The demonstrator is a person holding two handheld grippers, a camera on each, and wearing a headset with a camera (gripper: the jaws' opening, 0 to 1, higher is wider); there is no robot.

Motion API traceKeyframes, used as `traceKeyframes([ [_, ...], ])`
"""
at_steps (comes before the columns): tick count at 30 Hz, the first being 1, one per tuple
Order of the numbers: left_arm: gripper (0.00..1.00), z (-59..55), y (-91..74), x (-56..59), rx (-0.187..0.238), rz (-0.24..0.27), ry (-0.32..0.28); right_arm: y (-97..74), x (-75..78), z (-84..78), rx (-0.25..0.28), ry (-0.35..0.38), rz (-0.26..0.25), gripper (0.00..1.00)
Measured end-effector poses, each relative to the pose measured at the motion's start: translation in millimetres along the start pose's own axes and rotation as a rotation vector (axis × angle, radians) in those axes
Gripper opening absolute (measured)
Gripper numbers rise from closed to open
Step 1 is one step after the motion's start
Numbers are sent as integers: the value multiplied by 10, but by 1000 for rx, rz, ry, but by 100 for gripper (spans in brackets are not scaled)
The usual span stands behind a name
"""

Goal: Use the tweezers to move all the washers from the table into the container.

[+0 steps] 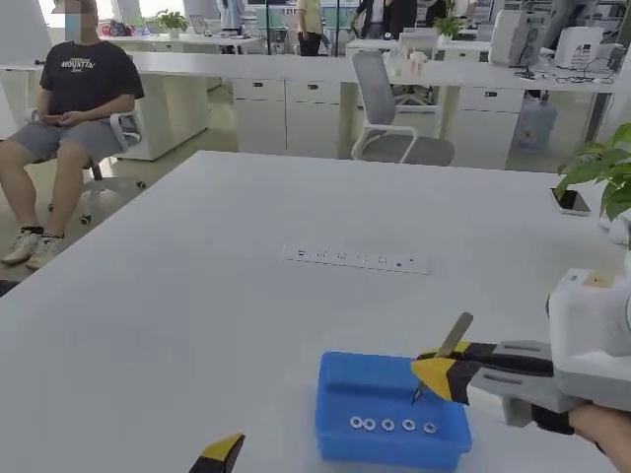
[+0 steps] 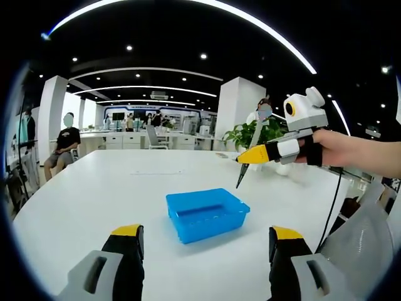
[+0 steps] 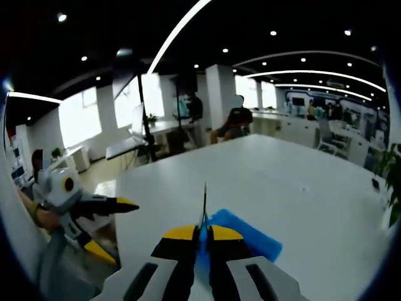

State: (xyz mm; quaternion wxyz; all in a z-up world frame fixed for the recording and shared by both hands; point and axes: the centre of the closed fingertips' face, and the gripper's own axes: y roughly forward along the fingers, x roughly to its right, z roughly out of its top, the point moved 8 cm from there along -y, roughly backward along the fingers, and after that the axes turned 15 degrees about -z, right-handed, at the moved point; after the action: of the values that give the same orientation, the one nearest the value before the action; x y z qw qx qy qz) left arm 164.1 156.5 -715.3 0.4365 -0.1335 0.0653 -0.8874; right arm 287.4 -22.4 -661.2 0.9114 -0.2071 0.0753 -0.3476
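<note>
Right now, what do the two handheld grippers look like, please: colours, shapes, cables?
The right gripper has black jaws with pointed yellow tips on a light grey body; a thin black cable hangs from it. The left gripper has two broad black jaws capped in yellow, set on grey bases.

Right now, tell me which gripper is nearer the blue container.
Right. The right gripper, shut on the tweezers, hangs over the right side of the container, tweezer tips pointing in. The left gripper is open, back from its near-left corner.
</note>
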Motion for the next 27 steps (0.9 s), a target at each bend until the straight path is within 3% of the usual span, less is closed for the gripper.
traceKeyframes([
  [3, 86, 23, -3, 10, 32, -25, -33, -42, 5, -56, -8, 0, -1, 4],
  [7, 84, 43, -18, 20, 30, -57, -72, -102, 13, -98, -19, -1, 4, 4],
  [10, 78, 79, -40, 70, -3, -130, -114, -174, 27, -116, -21, -10, 8, 4],
  [12, 72, 129, -56, 91, -20, -172, -109, -217, 33, -136, -29, -9, 17, 4],
  [16, 63, 342, -72, 150, -51, -288, -101, -287, 19, -187, -44, -23, 31, 4],
  [18, 59, 457, -65, 167, -50, -336, -127, -315, 16, -218, -49, -25, 41, 4],
  [20, 57, 577, -46, 201, -21, -425, -176, -344, -10, -244, -60, -31, 62, 4],
  [24, 52, 801, -14, 215, 47, -501, -246, -401, -63, -284, -84, -61, 108, 4],
  [27, 48, 910, 10, 194, 63, -521, -242, -439, -99, -319, -106, -88, 147, 4],
])
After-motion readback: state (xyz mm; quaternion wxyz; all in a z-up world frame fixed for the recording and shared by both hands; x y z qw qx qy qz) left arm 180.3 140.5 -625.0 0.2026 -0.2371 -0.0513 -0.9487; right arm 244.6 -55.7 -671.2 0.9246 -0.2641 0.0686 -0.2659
